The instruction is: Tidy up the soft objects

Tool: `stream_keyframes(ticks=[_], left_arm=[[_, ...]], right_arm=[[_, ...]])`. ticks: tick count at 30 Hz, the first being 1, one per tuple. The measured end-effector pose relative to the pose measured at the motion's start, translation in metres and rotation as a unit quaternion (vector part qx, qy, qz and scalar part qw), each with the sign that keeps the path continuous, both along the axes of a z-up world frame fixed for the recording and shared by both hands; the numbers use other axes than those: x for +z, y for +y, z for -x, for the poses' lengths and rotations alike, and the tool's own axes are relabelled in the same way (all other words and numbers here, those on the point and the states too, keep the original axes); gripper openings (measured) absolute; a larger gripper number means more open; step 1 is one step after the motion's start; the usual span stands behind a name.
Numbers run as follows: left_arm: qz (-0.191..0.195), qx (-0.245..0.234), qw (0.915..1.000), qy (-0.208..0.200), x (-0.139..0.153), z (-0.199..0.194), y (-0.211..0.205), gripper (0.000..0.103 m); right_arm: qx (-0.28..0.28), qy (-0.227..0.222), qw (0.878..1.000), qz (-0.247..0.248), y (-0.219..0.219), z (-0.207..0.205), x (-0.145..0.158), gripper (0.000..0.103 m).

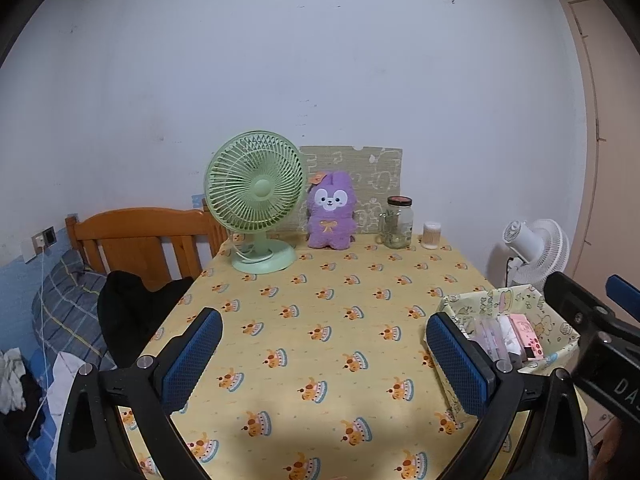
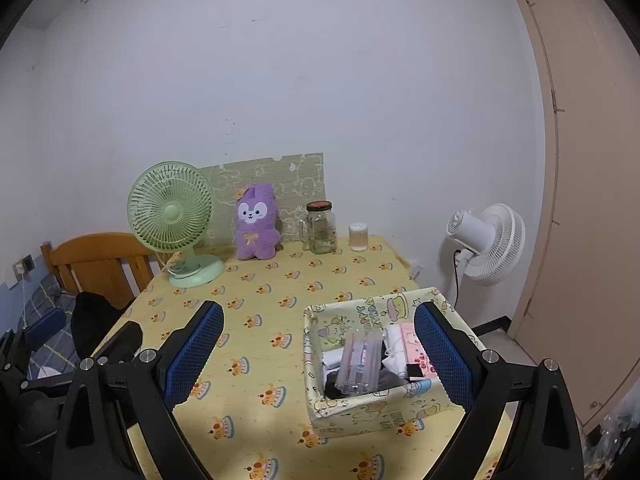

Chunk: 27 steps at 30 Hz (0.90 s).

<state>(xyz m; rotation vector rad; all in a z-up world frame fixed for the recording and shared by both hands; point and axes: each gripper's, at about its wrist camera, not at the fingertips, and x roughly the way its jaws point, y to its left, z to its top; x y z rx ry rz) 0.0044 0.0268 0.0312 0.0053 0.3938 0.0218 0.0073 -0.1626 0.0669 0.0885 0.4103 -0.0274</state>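
Step in hand, by my reading: between picks, nothing grasped. Left tool point(image 1: 324, 354) and right tool point(image 2: 318, 354) both stand wide and empty above the yellow-clothed bench point(image 1: 320, 304). The fuzzy purple plush rabbit point(image 1: 331, 211) sits upright at the far edge, well apart from both tools. The printed fabric storage box point(image 2: 362, 410), holding small packets, lies just under the right tool. Next move likely calls for a long forward reach to the plush.

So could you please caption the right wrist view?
Open right gripper above patterned fabric basket; purple plush rabbit beside green desk fan.
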Motion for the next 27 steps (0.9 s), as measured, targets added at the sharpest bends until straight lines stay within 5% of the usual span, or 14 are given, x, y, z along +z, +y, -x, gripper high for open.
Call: stream_keyframes(ticks=[27], left_arm=[[-0.001, 0.006, 1.0, 0.001, -0.0025, -0.0029, 0.0043, 0.103]], right_arm=[[-0.002, 0.005, 1.0, 0.01, 0.0, -0.005, -0.0062, 0.098]])
